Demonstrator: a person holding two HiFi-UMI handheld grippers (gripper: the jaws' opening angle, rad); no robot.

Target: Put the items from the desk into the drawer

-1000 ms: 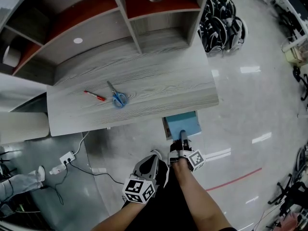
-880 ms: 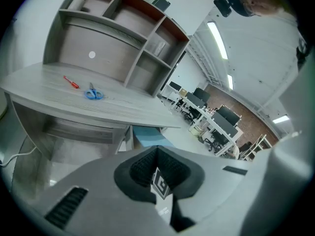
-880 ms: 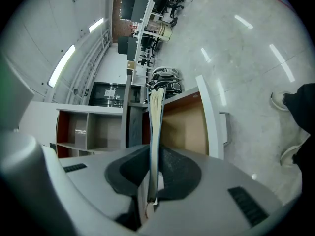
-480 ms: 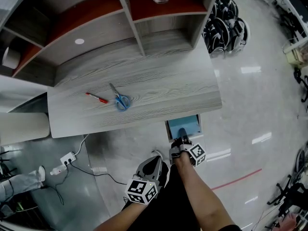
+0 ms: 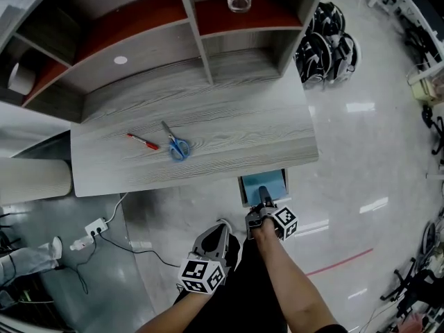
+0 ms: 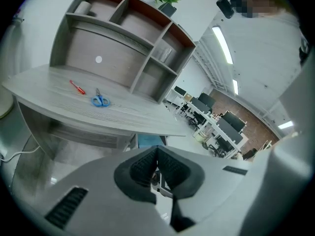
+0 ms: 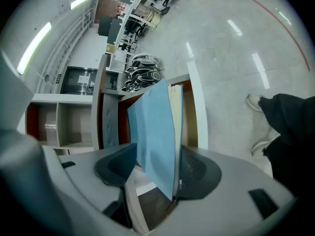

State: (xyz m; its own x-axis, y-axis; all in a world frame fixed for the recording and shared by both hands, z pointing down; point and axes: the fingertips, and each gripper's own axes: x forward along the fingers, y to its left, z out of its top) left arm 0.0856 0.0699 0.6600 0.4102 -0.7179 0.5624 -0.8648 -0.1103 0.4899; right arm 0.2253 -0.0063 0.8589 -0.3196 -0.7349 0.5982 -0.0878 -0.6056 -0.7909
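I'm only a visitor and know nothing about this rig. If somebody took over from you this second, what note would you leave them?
Left tool: shut and empty, held low in front of the desk.
Right tool: open. Its jaws have just been opening, and the blue book stands between them.
Things: the blue book is in the open drawer under the desk's front edge. The red pen and blue scissors lie close together on the desk.
Done: the book is in the drawer.
Left: draw the right tool clear, then put the pen and scissors in the drawer.
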